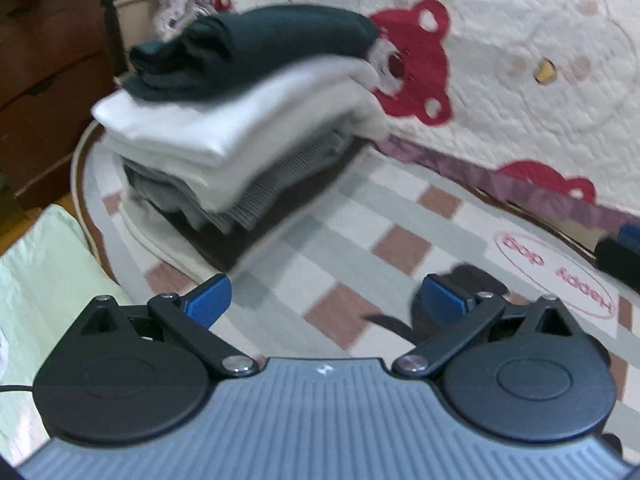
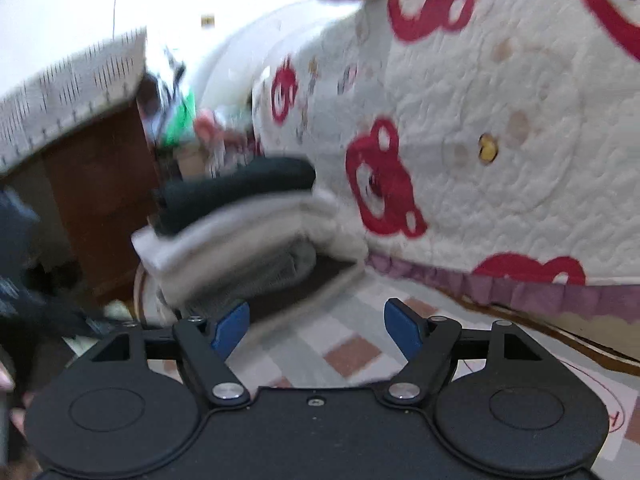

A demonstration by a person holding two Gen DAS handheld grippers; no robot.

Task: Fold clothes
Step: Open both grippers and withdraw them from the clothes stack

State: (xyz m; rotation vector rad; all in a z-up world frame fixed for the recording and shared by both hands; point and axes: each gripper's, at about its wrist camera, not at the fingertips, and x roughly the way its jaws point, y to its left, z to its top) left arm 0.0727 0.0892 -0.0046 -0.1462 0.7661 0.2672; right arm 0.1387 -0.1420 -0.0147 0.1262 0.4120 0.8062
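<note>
Blue fingers [image 1: 210, 300] of both grippers spread, facing folded stack [image 1: 240, 120].

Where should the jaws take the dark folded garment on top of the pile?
Probably at the dark folded garment's near-left end, coming in level from the rug side. That end overhangs the white layer and shows open folds, while the far end is a rounded fold close to the bear quilt.

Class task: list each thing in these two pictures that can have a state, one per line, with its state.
Left tool: open, holding nothing.
Right tool: open, holding nothing.
Dark garment: folded, top of the pile.
White garments: folded, stacked beneath it.
Grey garments: folded, lower in the pile.
Checked mat: spread flat.
</note>
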